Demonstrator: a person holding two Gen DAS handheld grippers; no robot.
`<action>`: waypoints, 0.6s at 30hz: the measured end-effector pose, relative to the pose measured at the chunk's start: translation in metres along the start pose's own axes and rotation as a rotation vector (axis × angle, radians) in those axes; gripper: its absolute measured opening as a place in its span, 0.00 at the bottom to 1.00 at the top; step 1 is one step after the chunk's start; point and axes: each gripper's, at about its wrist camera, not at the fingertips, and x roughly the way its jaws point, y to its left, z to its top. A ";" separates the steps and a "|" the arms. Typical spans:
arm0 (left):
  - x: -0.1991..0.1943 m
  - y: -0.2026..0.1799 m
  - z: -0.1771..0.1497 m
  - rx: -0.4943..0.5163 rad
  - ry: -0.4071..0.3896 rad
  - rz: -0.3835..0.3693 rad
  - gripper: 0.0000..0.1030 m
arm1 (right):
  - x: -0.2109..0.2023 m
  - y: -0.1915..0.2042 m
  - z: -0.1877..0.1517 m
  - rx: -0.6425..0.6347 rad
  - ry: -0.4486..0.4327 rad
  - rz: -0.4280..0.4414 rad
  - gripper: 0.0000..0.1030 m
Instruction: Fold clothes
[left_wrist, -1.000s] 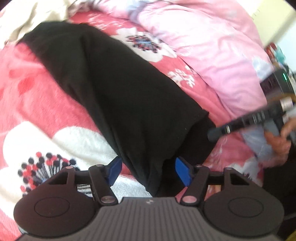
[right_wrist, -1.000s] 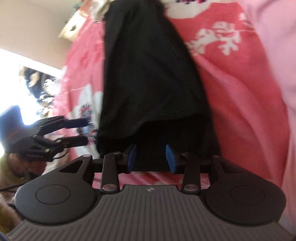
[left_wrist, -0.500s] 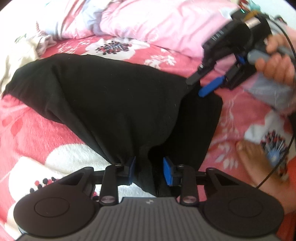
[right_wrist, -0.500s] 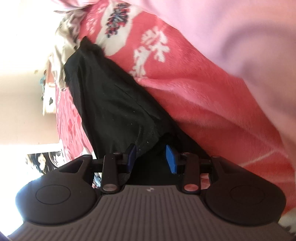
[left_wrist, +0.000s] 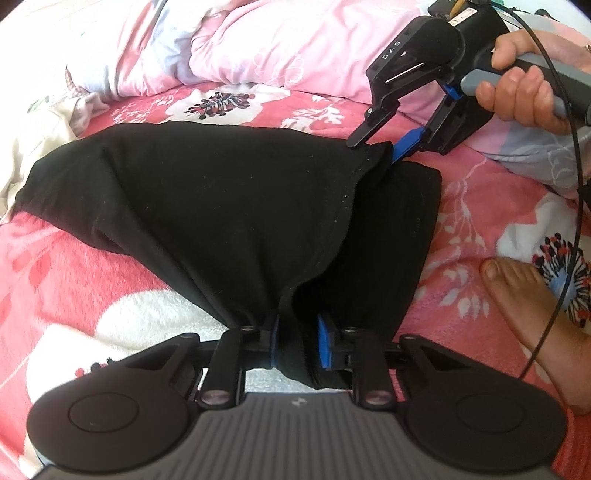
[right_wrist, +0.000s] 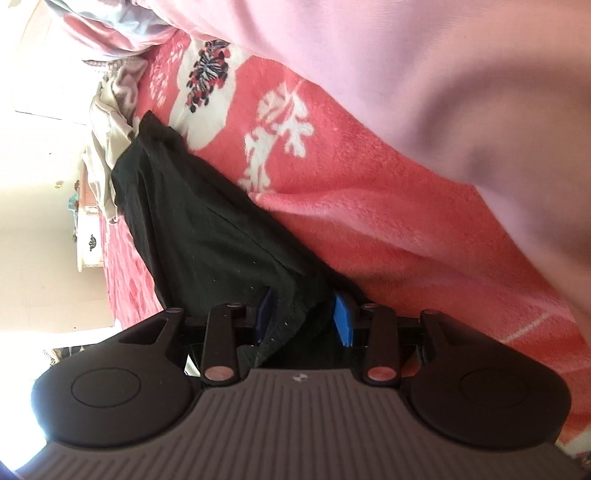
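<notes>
**Both grippers at the near hem, upper layer being picked up for a fold**

Black garment (left_wrist: 207, 206) lies spread on the pink floral blanket (left_wrist: 74, 280), long axis running away toward the pillows (left_wrist: 280, 51). It looks already doubled: an upper layer with a stitched hem sits over a lower layer that shows at the right.

Left gripper (left_wrist: 297, 341): jaws closing, the near corner of the upper layer bunched between the blue pads. Pads appear to press on the cloth, though the squeeze is not finished.

Right gripper (left_wrist: 384, 147): held in the person's hand (left_wrist: 524, 92), fingers straddling the far corner of the same hem. In its own view the hem edge sits between the blue pads with a visible gap on one side; jaws partly apart, and I cannot tell whether they grip.

A bare foot (left_wrist: 524, 306) rests on the blanket, near the garment's right edge.

Judged step: securing both hem corners before carrying them over. Next move calls for firm pinches on both sides, then an even, level lift so the hem stays taut and lands square on the far end.
</notes>
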 end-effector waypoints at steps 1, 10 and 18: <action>0.000 0.000 0.000 0.003 0.001 0.003 0.19 | 0.000 0.000 0.000 -0.009 -0.003 0.005 0.33; -0.003 -0.002 0.001 -0.024 -0.001 0.034 0.14 | 0.004 0.013 -0.002 -0.170 -0.018 -0.007 0.04; -0.003 -0.002 0.000 -0.048 -0.010 0.054 0.13 | -0.017 0.032 -0.011 -0.331 -0.065 0.026 0.03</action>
